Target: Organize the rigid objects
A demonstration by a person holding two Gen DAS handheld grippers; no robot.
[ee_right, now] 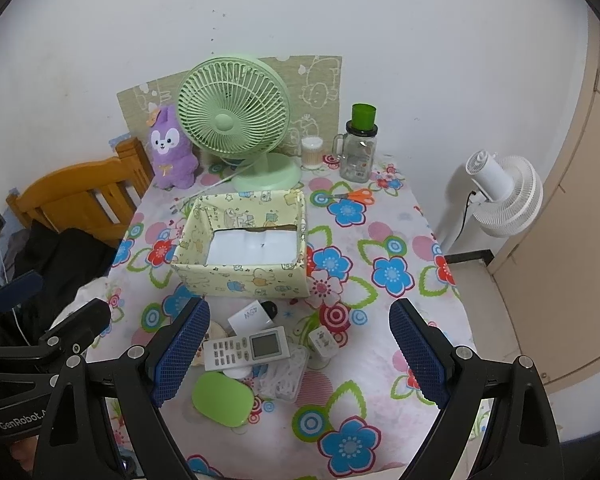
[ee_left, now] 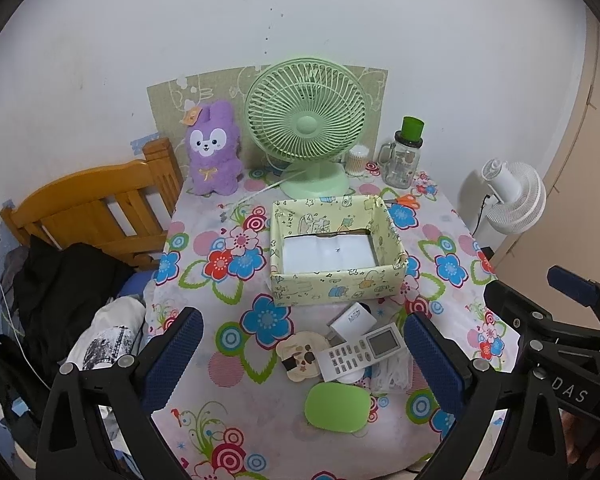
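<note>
White plastic remote (ee_right: pixel 247 349) lay at the near end of the tabletop (ee_right: pixel 400 216), w/ its long axis running left-right, screen end to the right, i.e. roughly across the line of both grippers. Right gripper (ee_right: pixel 300 354) hung over it, jaws wide apart, nothing held; remote sat just inside its left finger. Left gripper (ee_left: pixel 304 360) was also spread wide and empty, and in its view the remote (ee_left: pixel 360 352) lay between the fingers, tilted up to the right. Either hand looked about equally near; I'd judge the right had the squarer line.

Around the remote, all close or touching:
- white charger block (ee_right: pixel 249 315), smooth hard plastic, just behind it
- small white plug (ee_right: pixel 322 342) to its right
- green oval case (ee_right: pixel 222 398), glossy, rounded, nearer the camera
- coiled white cable (ee_right: pixel 284 376) in a clear bag, soft, partly under the remote
- flat cartoon-print disc (ee_left: pixel 300 354) on the left

Paper-covered box (ee_right: pixel 244 276), open top, pale lining, stood just beyond the cluster, apparently empty. Likely the drop spot; carry would be short, straight ahead. Tablecloth was thin floral plastic, prob. slippery.
</note>
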